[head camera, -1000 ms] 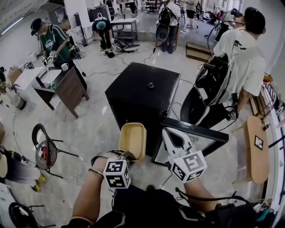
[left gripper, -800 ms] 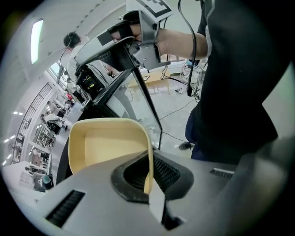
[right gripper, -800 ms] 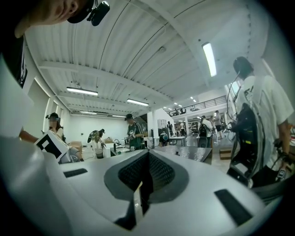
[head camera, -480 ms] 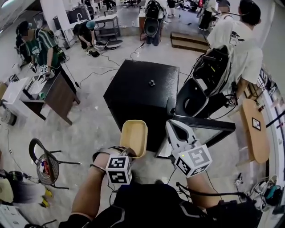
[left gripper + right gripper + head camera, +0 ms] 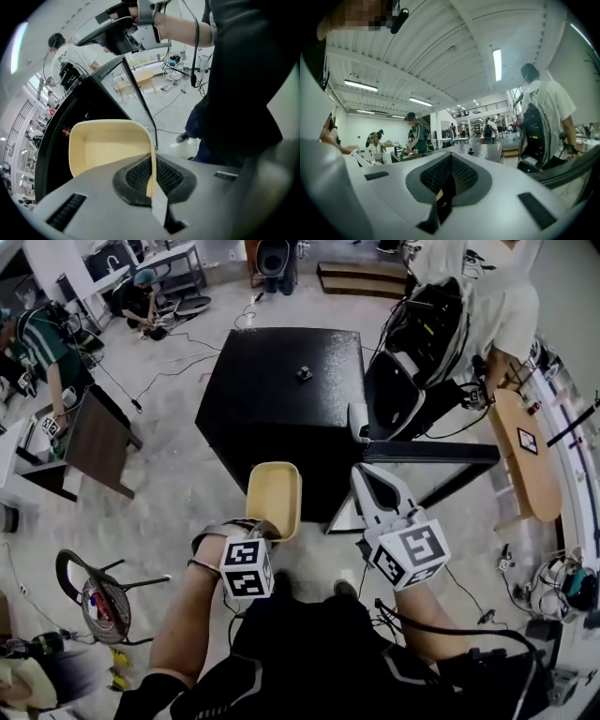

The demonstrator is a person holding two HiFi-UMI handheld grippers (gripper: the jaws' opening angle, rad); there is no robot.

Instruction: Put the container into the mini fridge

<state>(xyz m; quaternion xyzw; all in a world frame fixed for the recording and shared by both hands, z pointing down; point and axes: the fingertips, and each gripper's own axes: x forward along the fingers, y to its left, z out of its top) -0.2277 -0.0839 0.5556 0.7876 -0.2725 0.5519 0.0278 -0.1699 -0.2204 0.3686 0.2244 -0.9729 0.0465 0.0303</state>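
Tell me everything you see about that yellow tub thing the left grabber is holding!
The pale yellow rectangular container has rounded corners and looks like thin plastic or pressed fibre. It is shallow with a raised rim, and it is empty. The left gripper has its jaws shut on one short wall, holding it in the air. It hangs just in front of the black mini fridge, whose door stands open. Nothing else touches it.
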